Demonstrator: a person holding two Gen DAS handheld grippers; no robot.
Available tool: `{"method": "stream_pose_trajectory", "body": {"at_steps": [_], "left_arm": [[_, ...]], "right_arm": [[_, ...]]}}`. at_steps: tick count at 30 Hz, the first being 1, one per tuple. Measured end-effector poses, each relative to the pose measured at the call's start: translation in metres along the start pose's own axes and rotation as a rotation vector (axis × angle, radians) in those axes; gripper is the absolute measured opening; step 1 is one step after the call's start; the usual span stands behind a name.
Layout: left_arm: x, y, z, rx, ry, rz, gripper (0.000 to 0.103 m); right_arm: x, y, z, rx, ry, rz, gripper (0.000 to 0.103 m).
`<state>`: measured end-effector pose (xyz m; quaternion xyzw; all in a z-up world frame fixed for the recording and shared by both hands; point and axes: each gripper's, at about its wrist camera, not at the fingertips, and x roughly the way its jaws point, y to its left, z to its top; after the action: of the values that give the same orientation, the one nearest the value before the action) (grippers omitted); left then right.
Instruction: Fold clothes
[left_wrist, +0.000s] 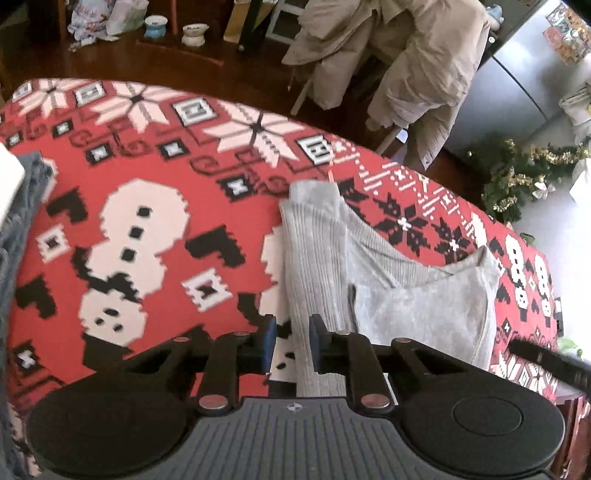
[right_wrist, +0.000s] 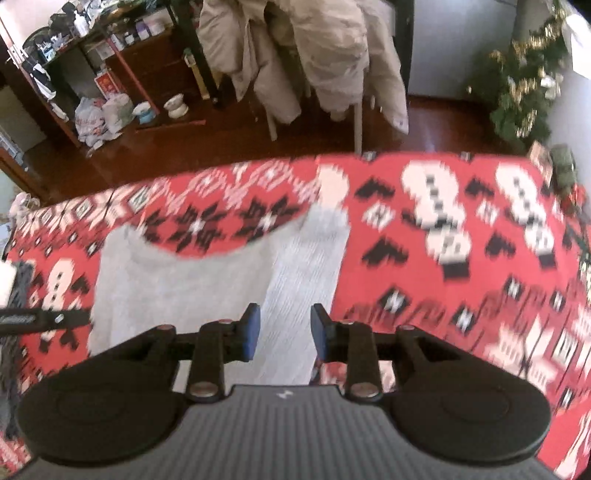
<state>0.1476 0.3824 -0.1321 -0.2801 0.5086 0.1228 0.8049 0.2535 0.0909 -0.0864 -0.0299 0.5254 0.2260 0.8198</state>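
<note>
A light grey sweater (left_wrist: 406, 306) lies on the table's red snowman-patterned cloth (left_wrist: 155, 155). Its ribbed sleeve (left_wrist: 314, 251) runs back toward my left gripper (left_wrist: 293, 341) and passes between the blue pads. The jaws stand a little apart, the right pad at the sleeve's edge and the left pad clear of it, so this gripper is open. In the right wrist view the sweater (right_wrist: 177, 280) is spread flat, with a ribbed sleeve (right_wrist: 306, 266) along its right side. My right gripper (right_wrist: 284, 332) hovers over that sleeve, open, with nothing pinched.
A dark blue-grey garment (left_wrist: 18, 229) and a white object (left_wrist: 9, 181) sit at the table's left edge. Beyond the far edge stands a chair draped with beige coats (left_wrist: 406, 55). A tinsel-decked Christmas tree (right_wrist: 524, 74) is at the right, with cluttered shelves (right_wrist: 110, 74) at the left.
</note>
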Motion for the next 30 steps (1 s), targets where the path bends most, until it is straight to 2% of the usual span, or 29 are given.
{"method": "stream_pose_trajectory", "body": {"at_steps": [6,11,15,19,24,30], "left_arm": [[0.013,0.006,0.003,-0.046,0.002,-0.026,0.017],[0.019,-0.003,0.007,-0.014,0.012,-0.019,0.006],[0.021,-0.013,0.008,0.018,0.010,0.016,0.004],[0.002,-0.026,0.004,0.026,-0.041,0.038,0.003],[-0.039,-0.071,-0.002,0.151,-0.126,0.026,0.003],[-0.058,-0.155,-0.020,0.401,-0.206,0.011,0.003]], "right_arm": [[-0.004,0.013,-0.030,0.036,0.045,0.025,0.033],[-0.005,0.015,-0.032,0.042,0.041,0.026,0.033],[-0.008,0.012,-0.029,0.046,0.028,0.025,0.033],[-0.015,0.004,-0.029,0.058,0.021,0.023,0.033],[-0.029,-0.011,-0.028,0.080,0.006,0.019,0.034],[-0.051,-0.041,-0.027,0.112,-0.022,0.002,0.034]]}}
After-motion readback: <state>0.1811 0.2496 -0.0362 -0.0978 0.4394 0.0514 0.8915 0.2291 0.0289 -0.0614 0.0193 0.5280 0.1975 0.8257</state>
